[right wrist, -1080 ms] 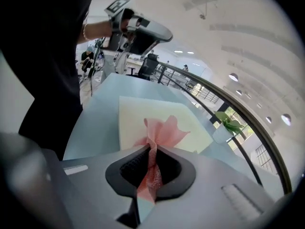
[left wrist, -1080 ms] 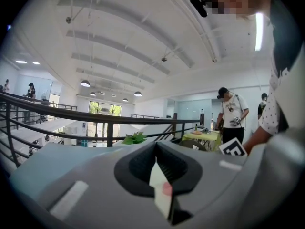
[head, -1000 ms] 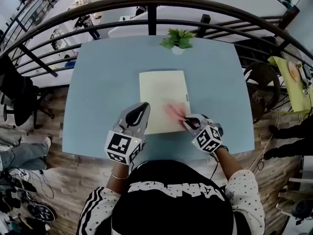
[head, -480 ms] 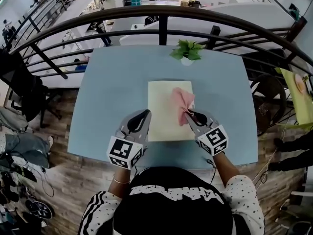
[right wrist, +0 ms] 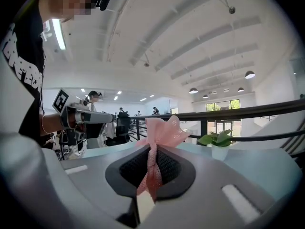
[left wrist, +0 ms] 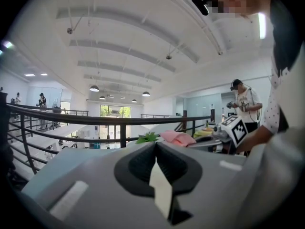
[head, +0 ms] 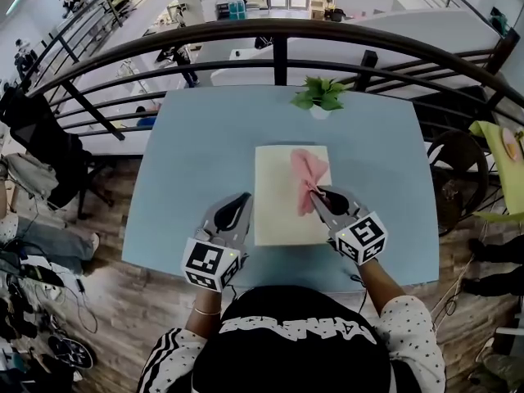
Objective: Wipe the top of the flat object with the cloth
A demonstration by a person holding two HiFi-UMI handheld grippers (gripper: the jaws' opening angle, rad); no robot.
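A pale cream flat board (head: 282,207) lies on the light blue table (head: 196,162). A pink cloth (head: 309,172) spreads over the board's upper right part. My right gripper (head: 314,196) is shut on the cloth's near end; in the right gripper view the cloth (right wrist: 157,142) runs pinched between the closed jaws and fans out ahead. My left gripper (head: 242,198) rests at the board's left edge, jaws shut with nothing in them. In the left gripper view the cloth (left wrist: 177,137) and the right gripper (left wrist: 209,138) show to the right.
A small potted plant (head: 319,97) stands at the table's far edge. A dark curved railing (head: 278,35) runs behind the table. A dark chair (head: 454,166) sits to the right. In the left gripper view, another person (left wrist: 244,106) stands beyond.
The right gripper has pushed the cloth from the board's lower right up toward its far end, and the cloth now lies spread farther up. The left gripper has stayed at the board's left edge.
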